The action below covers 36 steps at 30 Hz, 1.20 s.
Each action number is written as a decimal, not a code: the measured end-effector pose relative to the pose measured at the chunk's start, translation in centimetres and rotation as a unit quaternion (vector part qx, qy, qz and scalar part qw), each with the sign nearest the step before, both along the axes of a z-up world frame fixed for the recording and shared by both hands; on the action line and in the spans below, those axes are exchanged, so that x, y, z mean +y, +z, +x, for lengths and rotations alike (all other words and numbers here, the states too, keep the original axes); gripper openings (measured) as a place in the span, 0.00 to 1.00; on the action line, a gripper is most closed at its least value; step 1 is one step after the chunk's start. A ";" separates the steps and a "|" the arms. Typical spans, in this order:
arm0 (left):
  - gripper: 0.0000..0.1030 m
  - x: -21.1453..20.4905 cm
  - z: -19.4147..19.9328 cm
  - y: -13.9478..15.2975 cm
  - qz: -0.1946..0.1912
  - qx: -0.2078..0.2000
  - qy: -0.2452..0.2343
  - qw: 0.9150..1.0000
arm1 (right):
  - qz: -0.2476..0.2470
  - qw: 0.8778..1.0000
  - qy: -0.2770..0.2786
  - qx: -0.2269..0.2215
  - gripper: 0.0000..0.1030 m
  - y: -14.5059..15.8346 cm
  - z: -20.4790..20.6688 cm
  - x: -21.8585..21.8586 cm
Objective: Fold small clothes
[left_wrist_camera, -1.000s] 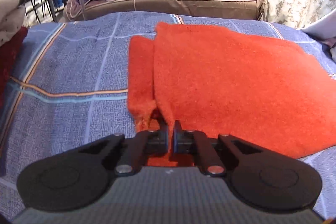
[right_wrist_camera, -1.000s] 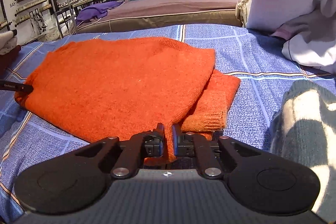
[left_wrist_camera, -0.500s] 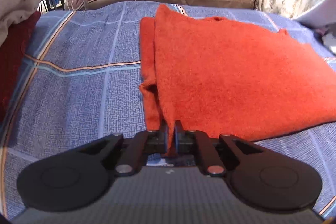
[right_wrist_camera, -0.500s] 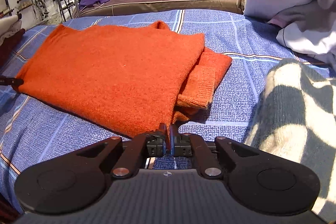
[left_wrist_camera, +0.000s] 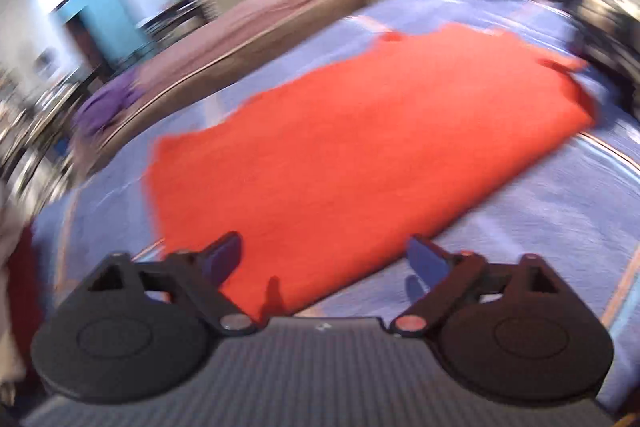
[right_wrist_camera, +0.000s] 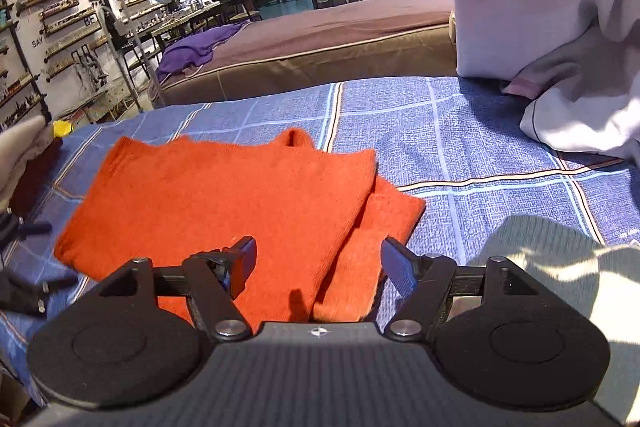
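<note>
1. Left gripper (left_wrist_camera: 324,259): matte black body, two round disc-shaped lobes at the sides, angular black linkage arms with triangular cut-outs.
2. Left fingers (left_wrist_camera: 222,259): blue pads on the inner faces. Pivot screws round; one silver, one reads reddish. View blurred.
3. Right gripper (right_wrist_camera: 318,263): same build, a ribbed dark grey plate at centre with a small white cross mark.
4. Right fingers (right_wrist_camera: 396,267): blue pads; four silver round-head screws on the linkages.

My folded sweater (right_wrist_camera: 224,195) lies flat on the bed (right_wrist_camera: 460,147), toward its near edge. A pile of bedding (right_wrist_camera: 560,67) sits at the far right corner, another bed (right_wrist_camera: 320,39) behind.
</note>
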<state>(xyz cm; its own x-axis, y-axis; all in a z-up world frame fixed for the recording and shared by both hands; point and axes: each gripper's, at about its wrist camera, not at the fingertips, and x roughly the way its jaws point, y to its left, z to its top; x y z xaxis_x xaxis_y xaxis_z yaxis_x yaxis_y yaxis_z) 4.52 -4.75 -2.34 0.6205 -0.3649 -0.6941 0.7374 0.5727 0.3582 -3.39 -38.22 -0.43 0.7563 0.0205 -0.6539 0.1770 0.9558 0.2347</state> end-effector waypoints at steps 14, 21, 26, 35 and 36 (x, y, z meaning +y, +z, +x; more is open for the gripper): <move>0.59 -16.7 -7.6 -7.1 0.077 -0.068 -0.194 0.976 | 0.157 0.970 -0.057 0.175 1.00 -6.6 9.2 -5.5; 0.44 -19.0 -8.0 -8.1 0.099 -0.104 -0.220 0.965 | 0.238 0.955 -0.072 0.164 1.00 -8.1 10.2 -6.1; 0.32 -20.2 -8.1 -8.6 0.099 -0.104 -0.223 0.964 | 0.247 0.956 -0.066 0.144 1.00 -8.0 10.8 -5.8; 0.12 -20.2 -5.9 -7.2 0.068 -0.056 -0.192 0.977 | 0.247 0.959 -0.043 0.131 0.34 -7.8 11.3 -5.8; 0.11 -19.8 -5.7 -6.9 0.060 -0.051 -0.187 0.979 | 0.239 0.962 -0.039 0.128 0.34 -7.3 11.3 -5.6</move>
